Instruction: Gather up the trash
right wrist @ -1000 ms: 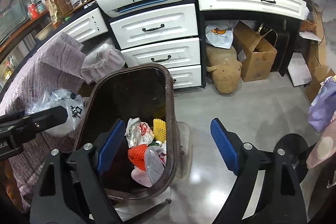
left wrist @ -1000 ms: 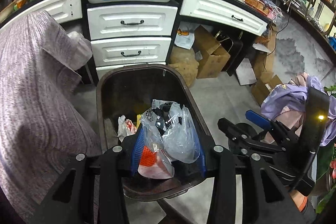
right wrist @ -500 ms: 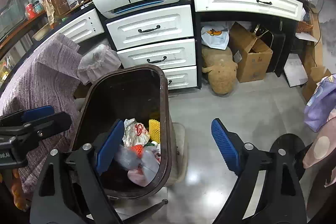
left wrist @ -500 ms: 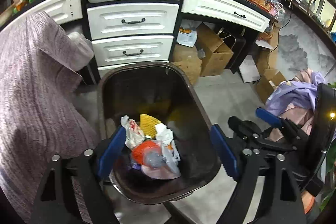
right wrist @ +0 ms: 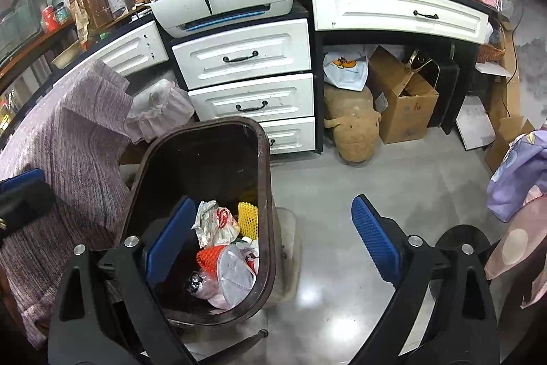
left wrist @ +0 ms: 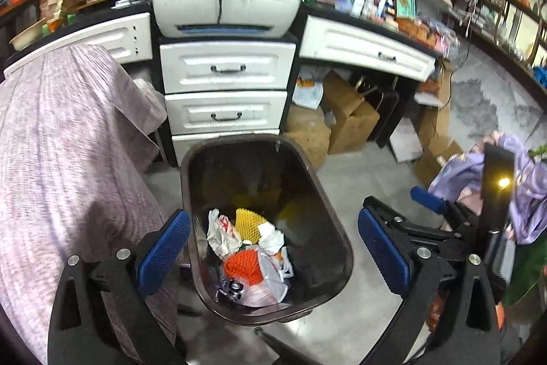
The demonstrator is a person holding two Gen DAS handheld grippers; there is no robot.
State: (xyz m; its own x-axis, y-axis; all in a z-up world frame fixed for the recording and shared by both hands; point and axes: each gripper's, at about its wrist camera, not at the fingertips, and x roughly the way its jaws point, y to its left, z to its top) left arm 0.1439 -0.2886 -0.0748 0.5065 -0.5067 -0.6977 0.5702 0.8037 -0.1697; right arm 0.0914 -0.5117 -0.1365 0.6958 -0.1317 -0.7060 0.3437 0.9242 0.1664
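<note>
Grippers come nearest: the left gripper [left wrist: 273, 248] hangs over the bin [left wrist: 336, 228] with its jaws spread wide and nothing between the blue pads [left wrist: 162, 257]; the right gripper [right wrist: 273, 242] is likewise wide open, its left pad above the bin's near rim and its right pad over bare floor [right wrist: 342, 194]. Trash [left wrist: 251, 259] lies in the bin's near end: a clear bag [left wrist: 273, 276], orange mesh [left wrist: 244, 265], yellow mesh [left wrist: 248, 221] and crumpled wrappers. A purple cloth [left wrist: 61, 166] hangs left of the bin. Beyond stand white drawers [left wrist: 225, 91] with a printer [left wrist: 225, 7] on top.
</note>
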